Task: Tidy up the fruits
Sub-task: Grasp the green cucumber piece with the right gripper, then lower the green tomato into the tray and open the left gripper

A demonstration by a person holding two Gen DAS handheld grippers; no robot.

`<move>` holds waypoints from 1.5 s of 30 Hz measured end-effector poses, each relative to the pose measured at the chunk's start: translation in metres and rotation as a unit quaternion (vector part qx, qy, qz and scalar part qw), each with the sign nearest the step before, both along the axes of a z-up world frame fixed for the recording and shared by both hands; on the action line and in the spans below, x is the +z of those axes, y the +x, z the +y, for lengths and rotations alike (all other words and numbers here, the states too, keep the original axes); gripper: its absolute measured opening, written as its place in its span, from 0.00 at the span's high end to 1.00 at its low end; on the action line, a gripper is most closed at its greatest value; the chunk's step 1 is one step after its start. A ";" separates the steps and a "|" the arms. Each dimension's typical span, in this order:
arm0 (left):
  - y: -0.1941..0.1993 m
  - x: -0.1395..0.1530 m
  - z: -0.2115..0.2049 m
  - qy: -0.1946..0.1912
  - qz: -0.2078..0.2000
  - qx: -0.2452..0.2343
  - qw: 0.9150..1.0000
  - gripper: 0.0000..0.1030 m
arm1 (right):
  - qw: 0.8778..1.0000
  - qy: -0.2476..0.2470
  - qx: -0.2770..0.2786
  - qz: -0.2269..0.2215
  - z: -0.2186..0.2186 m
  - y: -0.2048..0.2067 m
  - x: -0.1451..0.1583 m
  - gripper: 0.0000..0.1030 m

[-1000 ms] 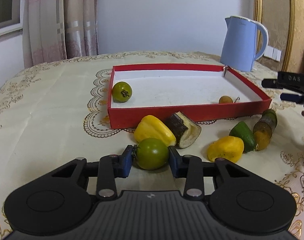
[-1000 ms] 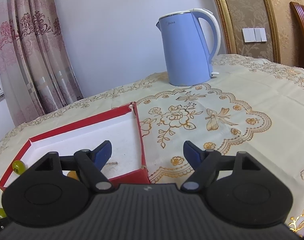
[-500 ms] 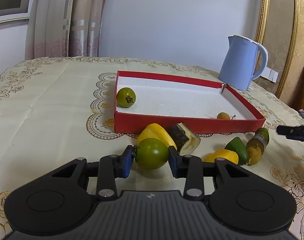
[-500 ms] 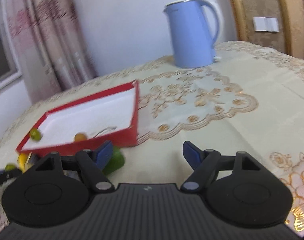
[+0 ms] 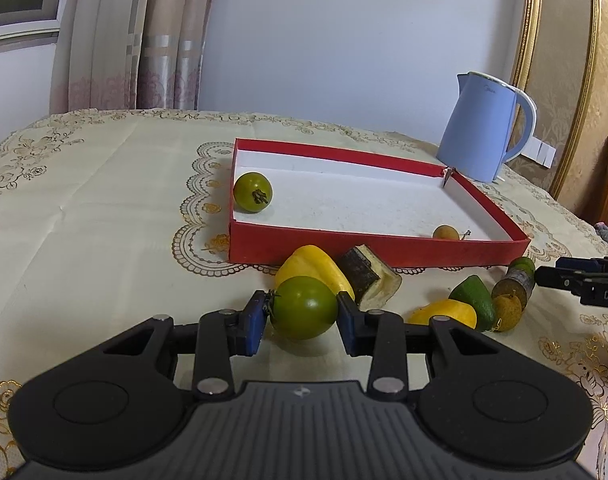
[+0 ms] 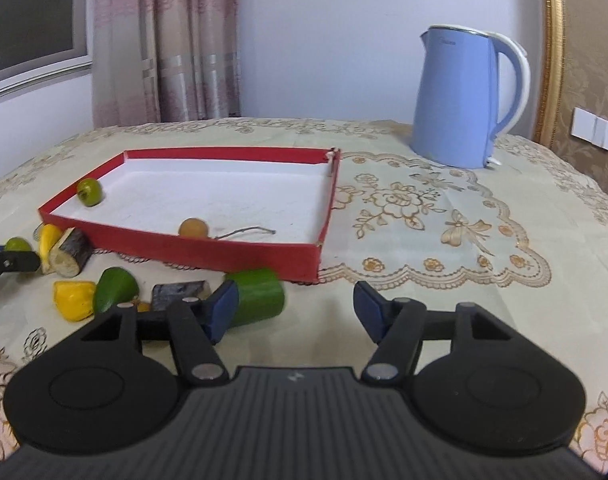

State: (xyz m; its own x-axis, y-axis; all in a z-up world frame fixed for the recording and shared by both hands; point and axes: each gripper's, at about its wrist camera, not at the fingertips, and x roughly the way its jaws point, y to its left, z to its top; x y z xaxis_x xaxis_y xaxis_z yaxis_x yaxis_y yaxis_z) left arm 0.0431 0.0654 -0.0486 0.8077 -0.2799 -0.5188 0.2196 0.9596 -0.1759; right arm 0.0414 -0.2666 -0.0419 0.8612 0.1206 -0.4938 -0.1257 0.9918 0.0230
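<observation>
Clamping a green tomato [image 5: 304,307] between its blue pads, the left tool [image 5: 303,322] holds the fruit just in front of the red tray [image 5: 378,249], over the embroidered cloth of the worktop [image 5: 103,216]. Behind the held tomato lie a yellow pepper piece [image 5: 312,265] and a dark-skinned cut chunk with a pale face [image 5: 368,276], both close to the tray's near wall. Inside the tray a second green tomato [image 5: 252,192] sits near the left wall, and a small tan round fruit [image 5: 445,233] with a thin stalk lies near the front right corner. Further right on the cloth are another yellow piece [image 5: 446,313], a green wedge [image 5: 474,294] touching it, a small brownish round fruit [image 5: 506,312] and a green cylinder piece [image 5: 518,276]. The right tool [image 6: 295,308] has just been narrowing its jaws, yet they stand apart with nothing pressed between them; its left pad is just beside the green cylinder piece [image 6: 257,296], whether touching I cannot tell, and the right pad is over bare cloth. A blue kettle [image 6: 462,96] stands well behind the tray's far right corner.
</observation>
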 end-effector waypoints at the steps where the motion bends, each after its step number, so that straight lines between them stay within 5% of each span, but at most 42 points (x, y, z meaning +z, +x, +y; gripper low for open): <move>1: 0.000 0.000 0.000 0.000 0.001 0.000 1.000 0.65 | 1.000 -0.004 0.003 0.000 0.001 -0.001 -0.001 0.39; 12: 0.001 -0.001 0.000 -0.002 0.003 -0.001 1.000 0.65 | 0.997 -0.047 0.062 0.018 0.016 0.015 -0.005 0.43; 15: 0.001 -0.001 0.000 -0.003 0.004 -0.001 1.000 0.65 | 0.996 -0.039 0.067 0.034 0.017 0.025 -0.010 0.54; 24: 0.001 -0.001 0.000 -0.004 0.006 -0.001 1.000 0.65 | 0.996 0.012 0.078 0.036 0.009 0.030 -0.015 0.68; 38: -0.002 0.007 -0.011 0.021 -0.004 0.023 0.999 0.65 | 0.991 0.132 0.025 0.017 -0.035 0.028 -0.016 0.68; 45: 0.009 0.024 -0.033 0.066 -0.017 0.047 0.997 0.65 | 0.989 0.141 0.025 0.019 -0.037 0.029 -0.017 0.68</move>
State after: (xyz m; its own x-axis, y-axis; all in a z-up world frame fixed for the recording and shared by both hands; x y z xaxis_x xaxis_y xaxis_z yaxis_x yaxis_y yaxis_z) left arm 0.0526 0.0321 -0.0246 0.8452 -0.1342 -0.5174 0.1320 0.9904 -0.0411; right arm 0.0704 -0.3035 -0.0592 0.8315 0.3013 -0.4668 -0.1687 0.9374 0.3047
